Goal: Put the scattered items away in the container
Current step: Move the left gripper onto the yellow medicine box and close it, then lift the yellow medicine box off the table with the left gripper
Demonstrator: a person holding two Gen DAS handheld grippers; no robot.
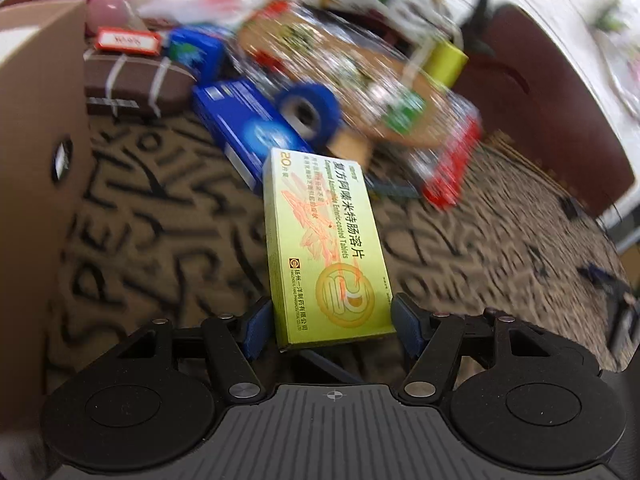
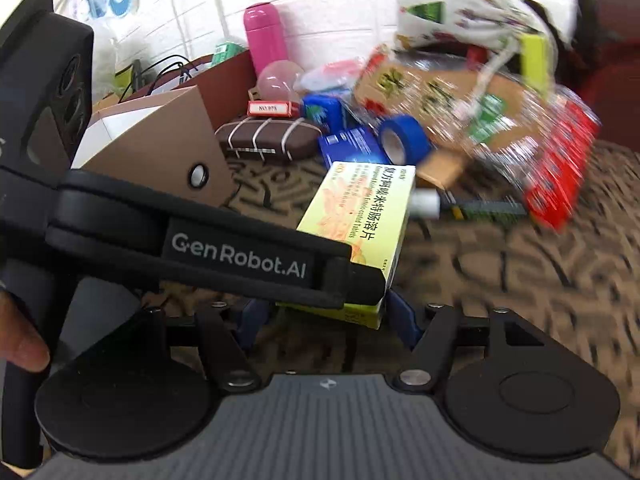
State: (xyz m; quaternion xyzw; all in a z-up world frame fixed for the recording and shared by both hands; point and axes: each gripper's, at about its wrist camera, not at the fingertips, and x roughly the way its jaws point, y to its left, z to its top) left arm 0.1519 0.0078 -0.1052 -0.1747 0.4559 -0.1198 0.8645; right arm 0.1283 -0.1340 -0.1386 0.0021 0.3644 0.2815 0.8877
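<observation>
The left tongs [image 1: 332, 320] were clamped on the yellow-green tablet box [image 1: 324, 248]; the right tongs [image 2: 324, 316] stood apart beneath it. Gripped only at its near end, the box could pivot loose short of the cardboard container [image 1: 36, 140].

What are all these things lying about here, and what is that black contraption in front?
Medicine box: one, yellow-green, held between the left tool's fingers above the patterned floor of the container.
Flat box: one, blue, behind the medicine box.
Tape roll: one, blue, beside the flat box.
Case: one, brown with white bands, at the back.
Bottle: one, pink, upright at the back wall.
Ball: one, pale pink, below the bottle.
Snack packet: one, tan and red, blurred, on the right.
Cardboard flap: one, brown, on the left.
Left tool: one, black, closed on the medicine box.
Right tool: one, black, empty; its blue fingers stand apart.
</observation>
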